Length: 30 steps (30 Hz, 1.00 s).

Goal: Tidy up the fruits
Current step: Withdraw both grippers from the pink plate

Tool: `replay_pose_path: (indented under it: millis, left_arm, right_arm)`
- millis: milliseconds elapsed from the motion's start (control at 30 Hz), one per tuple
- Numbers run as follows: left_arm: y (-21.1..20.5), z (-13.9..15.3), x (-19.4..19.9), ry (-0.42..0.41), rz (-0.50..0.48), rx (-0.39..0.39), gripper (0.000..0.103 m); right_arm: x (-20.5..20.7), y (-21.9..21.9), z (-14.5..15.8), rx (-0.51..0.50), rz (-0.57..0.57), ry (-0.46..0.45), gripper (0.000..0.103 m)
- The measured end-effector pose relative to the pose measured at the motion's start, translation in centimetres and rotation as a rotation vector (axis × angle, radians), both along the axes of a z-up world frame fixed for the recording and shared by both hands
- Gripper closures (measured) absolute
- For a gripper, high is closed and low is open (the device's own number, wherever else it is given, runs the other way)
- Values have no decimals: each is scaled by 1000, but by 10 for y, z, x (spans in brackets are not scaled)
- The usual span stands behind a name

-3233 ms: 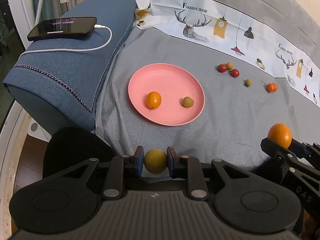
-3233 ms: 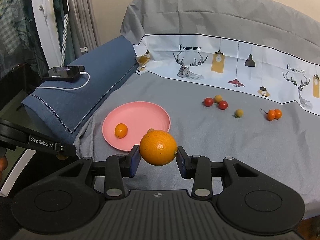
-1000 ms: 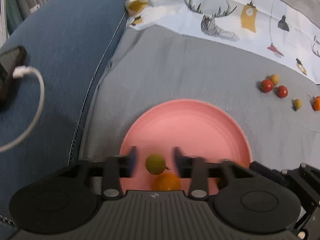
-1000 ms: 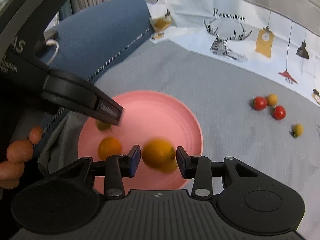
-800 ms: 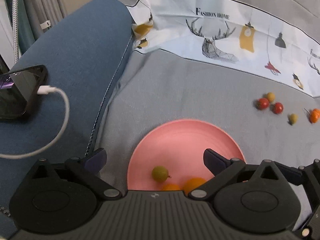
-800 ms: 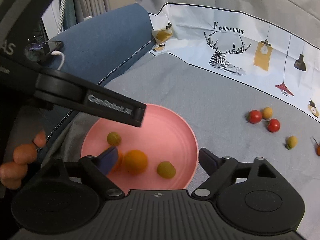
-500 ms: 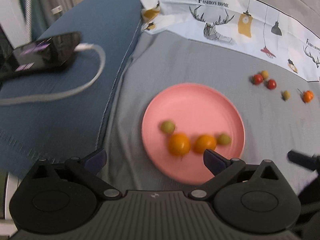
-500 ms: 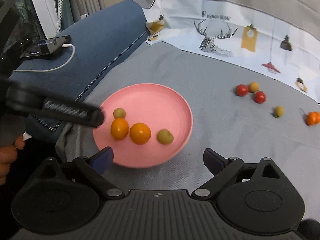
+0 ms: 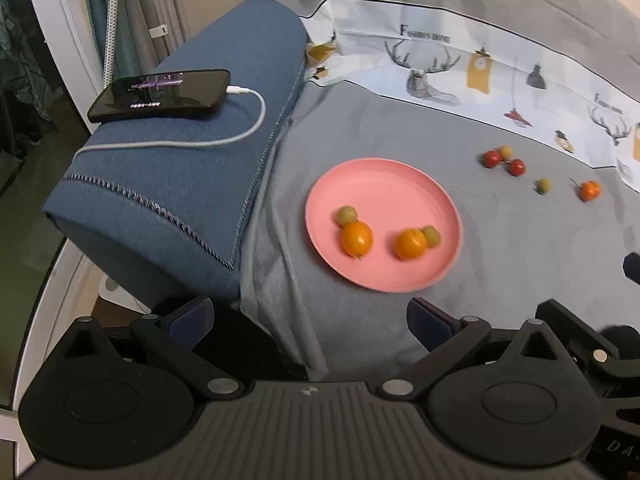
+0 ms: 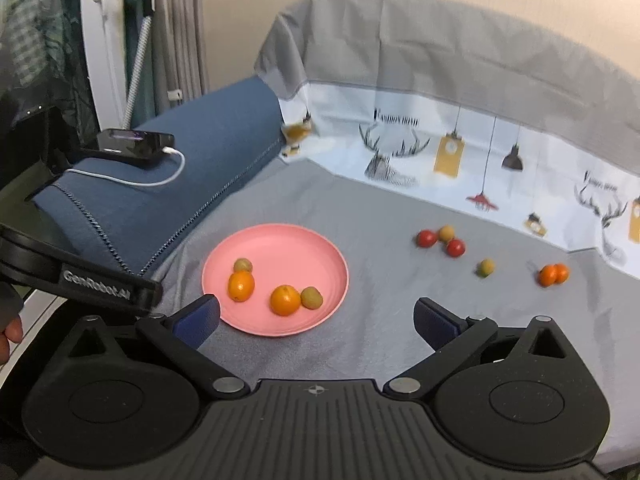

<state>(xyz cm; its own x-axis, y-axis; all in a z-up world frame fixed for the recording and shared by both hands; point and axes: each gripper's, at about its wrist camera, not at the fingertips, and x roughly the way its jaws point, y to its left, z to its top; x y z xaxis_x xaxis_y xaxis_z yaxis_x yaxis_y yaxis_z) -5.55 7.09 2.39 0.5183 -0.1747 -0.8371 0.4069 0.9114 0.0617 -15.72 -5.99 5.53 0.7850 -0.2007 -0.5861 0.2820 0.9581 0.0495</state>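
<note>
Left gripper (image 9: pixel 310 316) hangs wide open over the near edge of the grey sheet (image 9: pixel 400 120), nothing between its blue pads (image 9: pixel 430 318); ahead sits the pink plate (image 9: pixel 392 176) with four fruits on it: a small green one (image 9: pixel 346 215) touching an orange (image 9: pixel 356 239) on the left, another orange (image 9: pixel 409 244) touching a second green fruit (image 9: pixel 432 236) on the right; beyond the plate, loose on the sheet, two red tomatoes (image 9: pixel 492 158) with a yellowish one, a lone green fruit (image 9: pixel 543 185), an orange one (image 9: pixel 590 190); on the blue cushion (image 9: pixel 180 184), a phone (image 9: pixel 160 94) plugged into a white cable (image 9: pixel 240 136).
</note>
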Motion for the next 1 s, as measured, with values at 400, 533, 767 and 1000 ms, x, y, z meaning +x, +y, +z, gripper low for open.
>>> replay_pose_path:
  millis: [400,533,767,1000]
  left_arm:
    - [7,23,-46,-74,-23,-22,0]
    - [10,26,-53,-81,-20,-26,0]
    - [13,27,-57,-79,-20,-34,0]
    - [14,28,-59,-83,-22,-36,0]
  right_arm:
    - [-50,14,20,-32,-12,-105,1]
    - [-58,17,24,-32,-5,-120,1]
    - [-64,20,25,-26,-4,-128,1]
    - [-66,20,25,-26,-5,-127,1]
